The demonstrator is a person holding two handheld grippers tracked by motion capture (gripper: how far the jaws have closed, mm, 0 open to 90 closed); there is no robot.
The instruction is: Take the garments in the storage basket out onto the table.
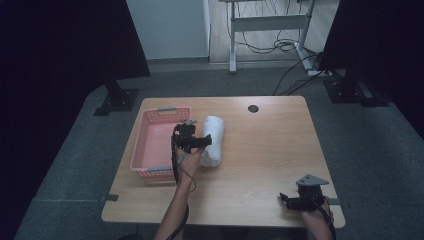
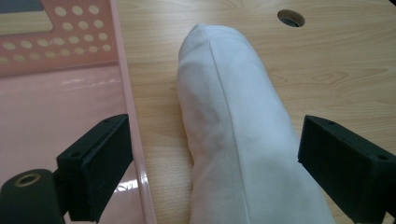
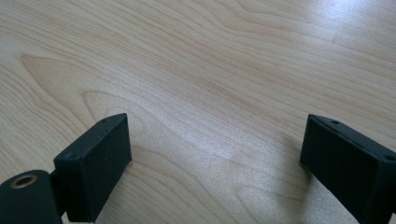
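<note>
Light wooden desk point(image 1: 260, 150) with two things lying on it

A pink perforated basket point(image 1: 150, 150) sits at the desk's left side, and a rolled white towel point(image 1: 212, 141) lies just beside the basket's right wall, its length running front to back. A round cable hole point(image 1: 253, 108) is set in the desktop near the far edge; the desk stands on grey carpet point(image 1: 380, 165).
</note>
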